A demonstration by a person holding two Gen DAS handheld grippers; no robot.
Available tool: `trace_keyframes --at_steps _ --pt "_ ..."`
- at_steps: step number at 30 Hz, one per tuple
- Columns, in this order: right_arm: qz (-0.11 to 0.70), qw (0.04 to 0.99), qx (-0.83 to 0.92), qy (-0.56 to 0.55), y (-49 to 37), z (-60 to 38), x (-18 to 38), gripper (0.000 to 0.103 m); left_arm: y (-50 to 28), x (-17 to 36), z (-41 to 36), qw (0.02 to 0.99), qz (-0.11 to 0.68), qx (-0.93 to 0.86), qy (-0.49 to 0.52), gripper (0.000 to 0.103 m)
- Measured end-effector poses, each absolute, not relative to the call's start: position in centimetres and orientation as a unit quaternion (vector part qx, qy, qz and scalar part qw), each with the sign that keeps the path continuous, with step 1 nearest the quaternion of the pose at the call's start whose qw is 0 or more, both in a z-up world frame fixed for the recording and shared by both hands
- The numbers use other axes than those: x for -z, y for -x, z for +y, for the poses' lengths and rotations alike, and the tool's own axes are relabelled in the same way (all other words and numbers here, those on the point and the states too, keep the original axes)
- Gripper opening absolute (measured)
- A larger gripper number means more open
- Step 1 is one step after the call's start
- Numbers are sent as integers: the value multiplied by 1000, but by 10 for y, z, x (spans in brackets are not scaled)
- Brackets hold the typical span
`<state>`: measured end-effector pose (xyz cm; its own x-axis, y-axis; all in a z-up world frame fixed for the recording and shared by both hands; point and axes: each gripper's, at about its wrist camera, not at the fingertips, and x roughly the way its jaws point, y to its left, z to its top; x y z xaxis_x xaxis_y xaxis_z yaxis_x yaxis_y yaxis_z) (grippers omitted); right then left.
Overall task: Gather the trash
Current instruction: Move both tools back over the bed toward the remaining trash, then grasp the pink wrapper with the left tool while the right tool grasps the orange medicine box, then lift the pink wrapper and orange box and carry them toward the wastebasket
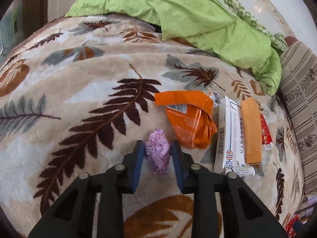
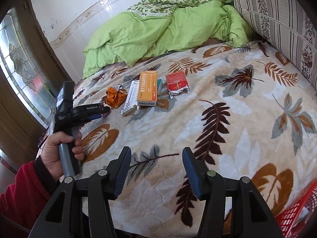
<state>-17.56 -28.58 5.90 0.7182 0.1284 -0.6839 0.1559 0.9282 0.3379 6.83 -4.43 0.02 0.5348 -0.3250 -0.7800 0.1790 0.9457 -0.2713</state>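
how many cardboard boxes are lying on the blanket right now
2, possibly 3. The orange box lies overlapping the white box; a teal edge between the orange box and the red pack may be a third, mostly hidden.

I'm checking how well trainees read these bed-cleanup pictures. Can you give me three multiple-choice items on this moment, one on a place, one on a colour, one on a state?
1. Where does the orange box lie?
A. Partly on the white box
B. Inside the red basket
C. Under the green quilt

2. What colour is the crumpled paper ball between the left gripper fingers?
A. Green
B. Lilac
C. Black

3. How is the right gripper?
A. Shut on a box
B. Holding a wrapper
C. Open and empty

Answers: 1 A, its near end overlaps the white box in both views. 2 B, the left wrist view shows pale purple paper. 3 C, only the leaf-patterned blanket shows between its fingers.
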Motion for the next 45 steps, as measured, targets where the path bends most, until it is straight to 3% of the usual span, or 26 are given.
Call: trace_keyframes --at_steps 13,24,26,45 --pt "397 896 -42 -196 58 -282 -56 65 25 -36 -36 897 412 155 49 26" --pt "443 881 -5 -163 -45 -281 -15 66 30 -31 -51 902 397 171 20 26" --pt "443 879 -9 -176 -43 -283 -11 51 30 -30 -52 902 396 173 19 26" --pt "355 922 12 -153 132 -260 -56 51 88 -45 -60 913 364 185 -16 26"
